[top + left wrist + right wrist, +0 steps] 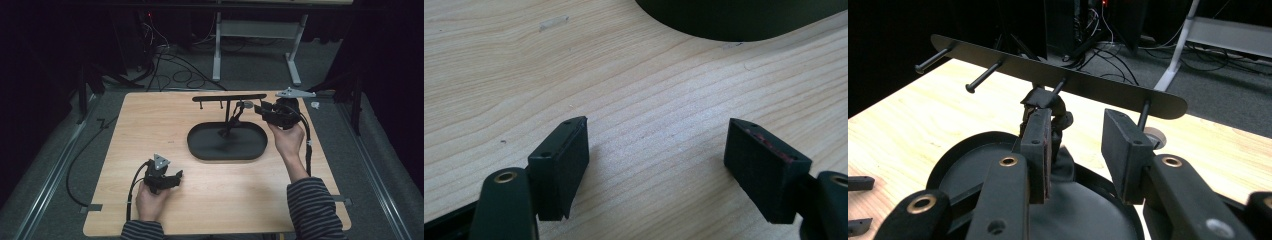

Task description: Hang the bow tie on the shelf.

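**Right gripper at the hanging rack, left one idle**

Both pairs of jaws stand apart and hold nothing. Those of the left gripper (pixel 656 167) are spread wide just above the bare wood of the table (pixel 125 130). Those of the right gripper (pixel 1083 150) are parted less, with an empty gap between the pads.

In the high view the right gripper (pixel 260 109) is raised at the far right end of the rack's crossbar (pixel 229 98), while the left gripper (pixel 176 176) rests low near the person's side, well apart from the rack. So the right hand (pixel 287 140) is clearly the nearer one.

In the right gripper view the crossbar (pixel 1058 75) lies across, a little above the jaws, its long axis running from upper left to lower right. It is a flat, thin, matte black strip with rounded ends, and slim round pegs (pixel 983 76) point out of it toward the camera. Just beyond the jaws hangs a small dark folded thing (pixel 1045 102) (I cannot tell what it is) near the post. A pale round piece (pixel 1154 136) sits under the last peg at the right.

The tray (pixel 227 150) below is an oval, black, shallow dish with a smooth raised rim. I judge the next move needs a short advance forward and slightly up.
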Available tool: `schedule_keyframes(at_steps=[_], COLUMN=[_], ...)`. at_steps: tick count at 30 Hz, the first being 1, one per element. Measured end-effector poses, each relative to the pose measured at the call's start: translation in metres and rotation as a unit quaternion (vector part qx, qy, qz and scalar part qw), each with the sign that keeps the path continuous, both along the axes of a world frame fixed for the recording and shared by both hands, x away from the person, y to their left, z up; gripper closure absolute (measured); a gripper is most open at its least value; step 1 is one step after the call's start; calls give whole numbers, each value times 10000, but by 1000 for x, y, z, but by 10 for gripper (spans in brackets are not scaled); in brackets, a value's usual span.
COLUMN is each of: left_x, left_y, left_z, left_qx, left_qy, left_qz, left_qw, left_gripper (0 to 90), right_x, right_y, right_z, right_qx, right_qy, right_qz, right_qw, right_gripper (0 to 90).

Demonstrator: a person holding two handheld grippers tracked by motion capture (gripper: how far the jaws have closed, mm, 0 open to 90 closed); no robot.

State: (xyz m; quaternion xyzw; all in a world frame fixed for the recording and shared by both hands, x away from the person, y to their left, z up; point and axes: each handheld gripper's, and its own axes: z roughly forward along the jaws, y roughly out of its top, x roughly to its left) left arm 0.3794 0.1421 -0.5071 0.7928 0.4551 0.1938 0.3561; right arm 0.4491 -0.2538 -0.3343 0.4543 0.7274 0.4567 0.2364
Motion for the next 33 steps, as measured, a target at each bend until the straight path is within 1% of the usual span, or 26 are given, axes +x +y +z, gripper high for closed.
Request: schedule_keyframes(at_steps=[7, 8, 13, 15, 19, 23, 26, 28, 33], left_x=[0, 0, 0, 0, 0, 0, 0, 0, 0], left_y=[0, 0, 0, 0, 0, 0, 0, 0, 0], left_z=[0, 0, 0, 0, 0, 0, 0, 0, 0], left_qx=[-2, 0, 0, 0, 0, 0, -1, 0, 5], left_qy=[0, 0, 0, 0, 0, -1, 0, 0, 4], left_qz=[-1, -1, -1, -1, 0, 1, -1, -1, 1], left_qw=[10000, 10000, 10000, 10000, 10000, 10000, 10000, 10000, 10000], left_gripper=[265, 265, 265, 265, 265, 265, 265, 265, 265], right_x=[-9, -12, -18, -22, -30, -35, -44, -47, -55], right_y=[-8, -10, -15, -18, -23, -26, -32, -35, -42], right_z=[2, 3, 5, 5, 6, 6, 7, 7, 5], right_qx=[76, 93, 118, 205, 315, 316, 373, 341, 438], right_qy=[-78, -96, -138, -99, -122, -132, -197, -201, -211], right_qz=[-60, -77, -83, -59, -25, -31, -27, -41, -58], right_qw=[9999, 9999, 9998, 9997, 9994, 9994, 9991, 9992, 9988], right_gripper=[620, 614, 606, 600, 594, 588, 587, 586, 586])
